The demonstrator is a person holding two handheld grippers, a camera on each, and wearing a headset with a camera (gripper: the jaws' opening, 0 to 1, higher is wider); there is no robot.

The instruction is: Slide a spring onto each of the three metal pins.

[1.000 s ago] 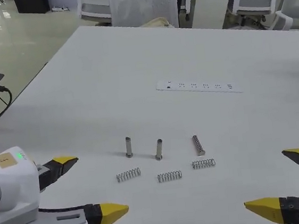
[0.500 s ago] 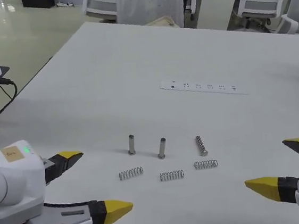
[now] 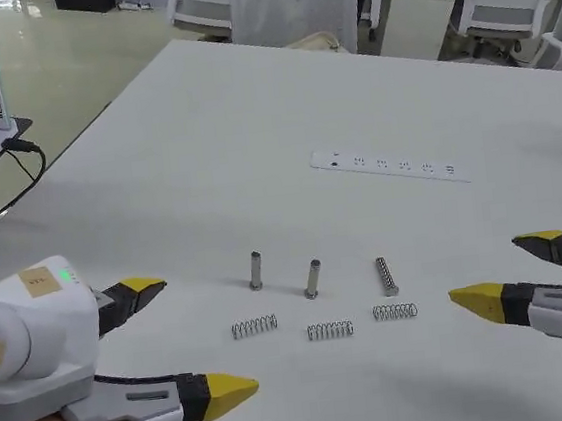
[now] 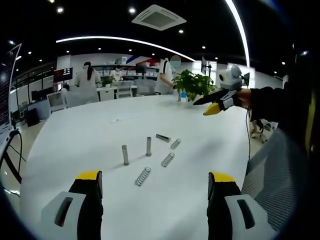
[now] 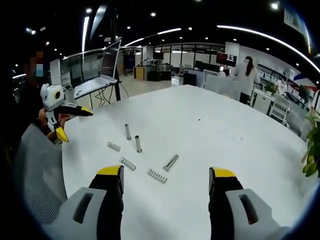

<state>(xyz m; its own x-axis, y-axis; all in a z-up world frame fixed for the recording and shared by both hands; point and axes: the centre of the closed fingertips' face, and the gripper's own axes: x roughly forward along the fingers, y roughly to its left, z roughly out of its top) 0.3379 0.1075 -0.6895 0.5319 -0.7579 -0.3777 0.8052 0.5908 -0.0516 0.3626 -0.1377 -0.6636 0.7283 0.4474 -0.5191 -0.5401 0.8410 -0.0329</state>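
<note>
The left spring [image 3: 254, 326], middle spring [image 3: 330, 330] and right spring [image 3: 394, 311] lie in a row on the white table [image 3: 202, 128]. Just beyond them, the left pin [image 3: 255, 271] and middle pin [image 3: 313, 278] stand upright and the right pin [image 3: 385, 276] lies flat. None has moved since a second ago. The right gripper [image 3: 488, 269], jaws apart, has come forward level with the right spring. The left gripper [image 3: 203, 332], jaws apart, hangs near-left. Bare tabletop lies all round, with a power strip [image 3: 390, 167] farther off.
</note>
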